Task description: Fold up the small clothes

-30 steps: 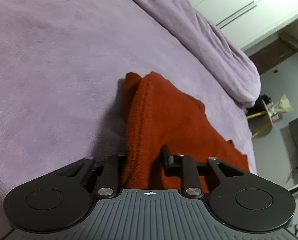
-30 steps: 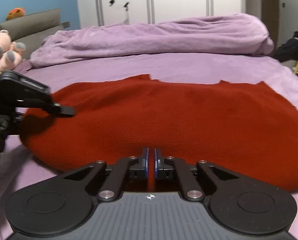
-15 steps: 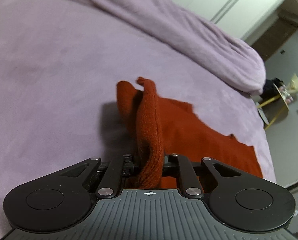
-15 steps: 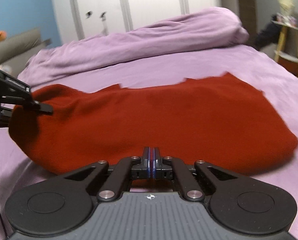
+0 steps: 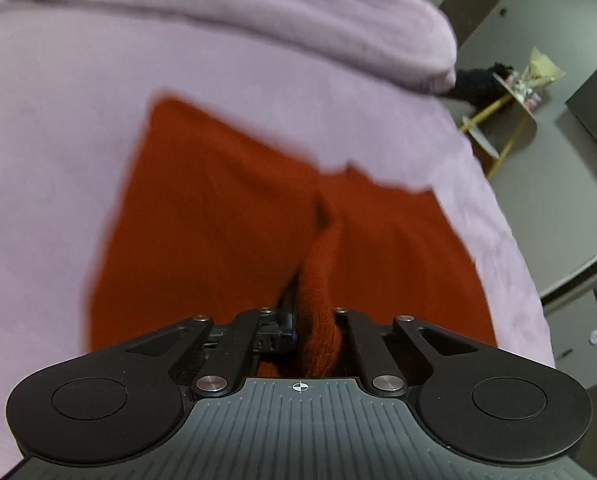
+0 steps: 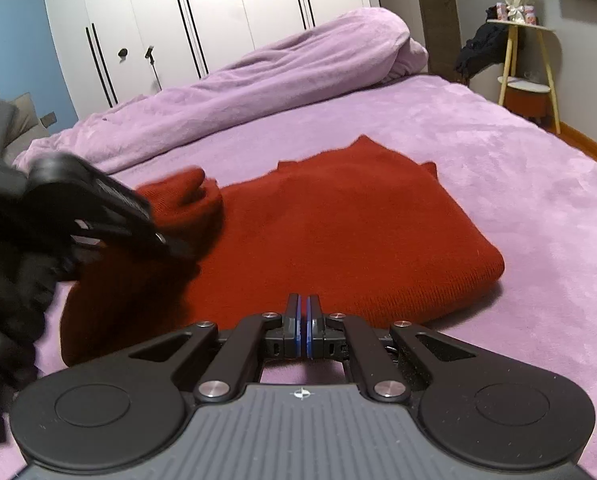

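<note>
On the bed (image 6: 498,168), left claw (image 5: 316,316) pinches red knit (image 6: 338,232) (bunched).

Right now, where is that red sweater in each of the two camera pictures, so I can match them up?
Left wrist view: the red sweater fills the centre, one fold pinched in the left gripper.
Right wrist view: it lies mid-picture on the bed, beyond the shut right gripper.
Shared landmark: the rolled purple duvet lies behind the sweater in both.
</note>
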Demonstrator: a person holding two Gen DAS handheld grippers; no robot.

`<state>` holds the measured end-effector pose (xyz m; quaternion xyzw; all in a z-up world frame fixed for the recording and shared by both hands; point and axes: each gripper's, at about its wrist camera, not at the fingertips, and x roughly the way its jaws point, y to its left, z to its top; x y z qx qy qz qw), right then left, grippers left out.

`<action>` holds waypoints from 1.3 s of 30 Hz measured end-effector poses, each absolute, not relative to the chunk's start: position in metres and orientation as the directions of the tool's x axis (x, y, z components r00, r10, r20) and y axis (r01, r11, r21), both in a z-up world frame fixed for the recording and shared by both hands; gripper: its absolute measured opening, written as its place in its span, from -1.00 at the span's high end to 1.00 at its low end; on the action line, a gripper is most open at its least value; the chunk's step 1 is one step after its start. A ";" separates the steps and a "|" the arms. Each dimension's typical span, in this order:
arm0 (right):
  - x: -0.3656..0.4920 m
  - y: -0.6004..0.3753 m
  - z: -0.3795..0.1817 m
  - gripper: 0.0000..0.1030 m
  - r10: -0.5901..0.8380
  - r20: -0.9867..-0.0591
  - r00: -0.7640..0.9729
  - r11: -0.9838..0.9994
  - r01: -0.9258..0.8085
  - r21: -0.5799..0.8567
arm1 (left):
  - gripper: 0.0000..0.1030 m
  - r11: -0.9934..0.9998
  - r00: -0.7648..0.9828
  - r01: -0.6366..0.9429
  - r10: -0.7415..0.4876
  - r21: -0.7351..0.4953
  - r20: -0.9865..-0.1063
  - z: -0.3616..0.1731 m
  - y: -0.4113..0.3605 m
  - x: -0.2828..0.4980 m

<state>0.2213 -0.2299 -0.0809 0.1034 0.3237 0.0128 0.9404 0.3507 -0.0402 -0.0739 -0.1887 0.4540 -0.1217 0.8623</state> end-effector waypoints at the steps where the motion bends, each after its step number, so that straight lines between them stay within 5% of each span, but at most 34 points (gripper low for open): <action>1: 0.222 -0.232 -0.083 0.96 0.097 -0.617 0.781 0.977 0.043 0.208 | 0.85 0.906 0.556 0.032 -0.367 -0.422 -0.746 -0.081 -0.042 0.350; 7: 0.226 -0.234 -0.077 0.96 0.115 -0.610 0.784 0.975 0.027 0.219 | 0.37 0.845 0.584 0.155 -0.496 -0.512 -0.642 -0.051 -0.013 0.315; 11: 0.237 -0.216 -0.060 0.95 0.169 -0.561 0.811 0.974 -0.048 0.223 | 0.15 0.845 0.681 0.142 -0.461 -0.516 -0.568 -0.030 0.030 0.283; 15: 0.250 -0.180 -0.047 0.95 0.291 -0.516 0.806 0.953 -0.199 0.227 | 0.18 0.903 0.691 -0.028 -0.293 -0.429 -0.661 -0.049 0.060 0.285; 19: 0.271 -0.159 -0.061 0.96 0.336 -0.572 0.748 0.941 -0.253 0.223 | 0.19 0.890 0.640 -0.074 -0.305 -0.451 -0.706 -0.077 0.065 0.298; 23: 0.286 -0.170 -0.099 1.00 0.231 -0.672 0.703 0.973 -0.156 0.171 | 0.17 0.888 0.631 -0.052 -0.326 -0.458 -0.704 -0.087 0.059 0.300; 27: 0.288 -0.196 -0.093 1.00 0.332 -0.638 0.695 0.929 -0.123 0.349 | 0.11 0.886 0.606 -0.002 -0.367 -0.463 -0.706 -0.091 0.057 0.298; 31: 0.300 -0.205 -0.080 0.53 0.475 -0.543 0.692 0.829 -0.146 0.540 | 0.06 0.887 0.605 0.001 -0.369 -0.462 -0.706 -0.093 0.057 0.295; 39: 0.342 -0.185 -0.101 0.34 0.631 -0.532 0.564 0.702 -0.124 0.701 | 0.00 0.890 0.586 0.013 -0.376 -0.456 -0.717 -0.091 0.057 0.287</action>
